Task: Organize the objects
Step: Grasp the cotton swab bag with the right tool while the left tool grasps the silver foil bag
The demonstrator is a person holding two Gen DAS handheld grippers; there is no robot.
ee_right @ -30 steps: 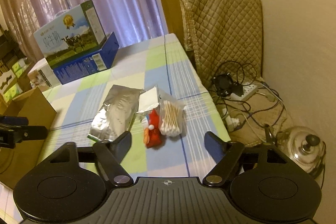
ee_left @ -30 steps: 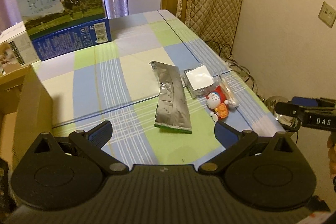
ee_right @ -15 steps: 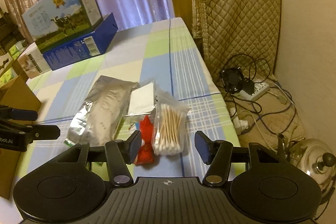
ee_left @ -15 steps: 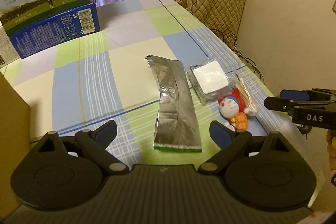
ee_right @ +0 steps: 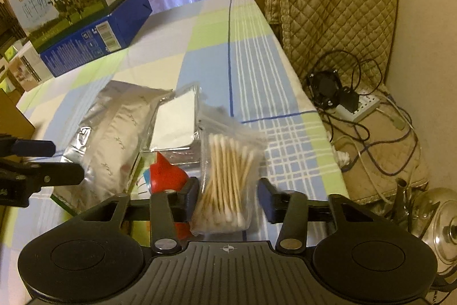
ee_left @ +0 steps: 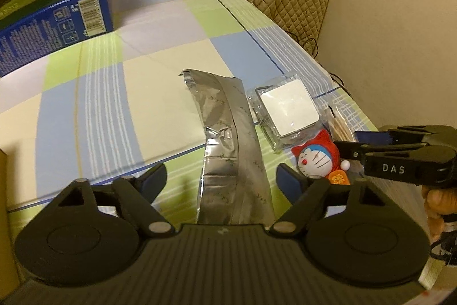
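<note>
A: So, how far along is the organizing looking?

B: Barely begun, I'd judge. All four small items are lying clustered on the checked tablecloth (ee_left: 120,110) near its right edge: the silver foil pouch (ee_left: 234,150), the clear square box with a white insert (ee_left: 288,110), the Doraemon figure (ee_left: 317,159) and the zip bag of cotton swabs (ee_right: 225,179). None is sitting in any container.

A: What are the grippers doing?

B: The left gripper (ee_left: 221,179) is hovering wide open, its fingers straddling the near end of the pouch without touching it. The right gripper (ee_right: 228,196) is standing open too, one finger either side of the swab bag's near end; it is gripping nothing.

A: And which way are those two pointing?

B: The pouch's long axis is running away from the left camera, curving slightly left, torn end farthest. The swabs are lying lengthwise along the right gripper's line of sight, white tips nearest, so the fingers are lining up across the bag's narrow width.
</note>
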